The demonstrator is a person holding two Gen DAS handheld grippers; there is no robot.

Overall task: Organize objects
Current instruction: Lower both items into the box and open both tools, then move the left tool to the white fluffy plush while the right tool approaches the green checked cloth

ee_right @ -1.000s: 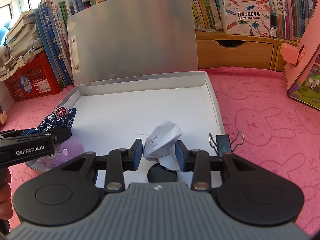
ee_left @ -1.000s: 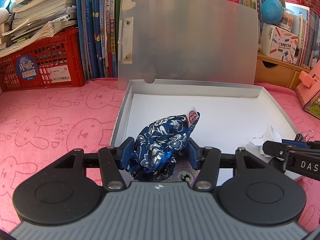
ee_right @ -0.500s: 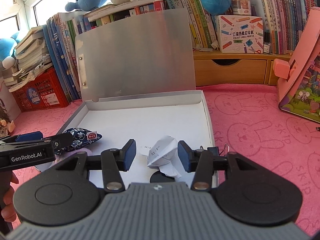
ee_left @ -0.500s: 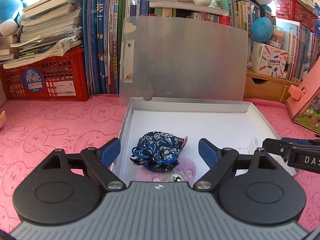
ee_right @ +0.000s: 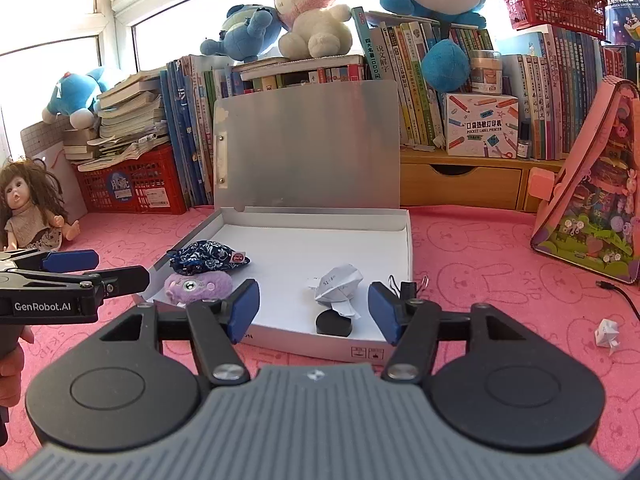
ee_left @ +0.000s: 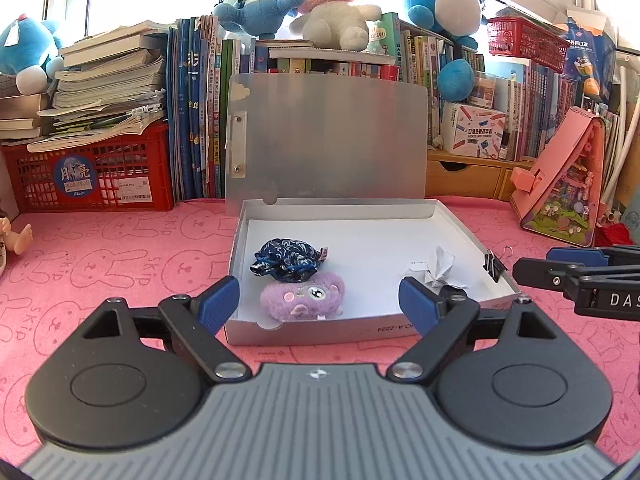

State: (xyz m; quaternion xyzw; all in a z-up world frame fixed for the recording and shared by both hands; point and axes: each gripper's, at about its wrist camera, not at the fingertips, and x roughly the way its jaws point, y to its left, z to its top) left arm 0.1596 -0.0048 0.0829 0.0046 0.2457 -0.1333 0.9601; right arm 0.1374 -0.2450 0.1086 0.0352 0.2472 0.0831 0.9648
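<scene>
Gaping wide and empty, the left tongs [ee_left: 319, 302] hover before the box [ee_left: 460, 220]; at 11 o'clock the blue pouch [ee_left: 289, 265] overlaps and part-hides the purple plush [ee_left: 303, 298]. At 1 o'clock, crumpled paper [ee_right: 338, 282] half-covers a black disc [ee_right: 334, 325]. The right tongs [ee_right: 314, 314] gape likewise.

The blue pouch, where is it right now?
The blue pouch lies inside the open box, near its left wall in both views, resting against the purple plush just behind it.

"GenRobot.AI" on left tool [ee_right: 70, 268]; "DAS" on right tool [ee_left: 568, 268].
</scene>
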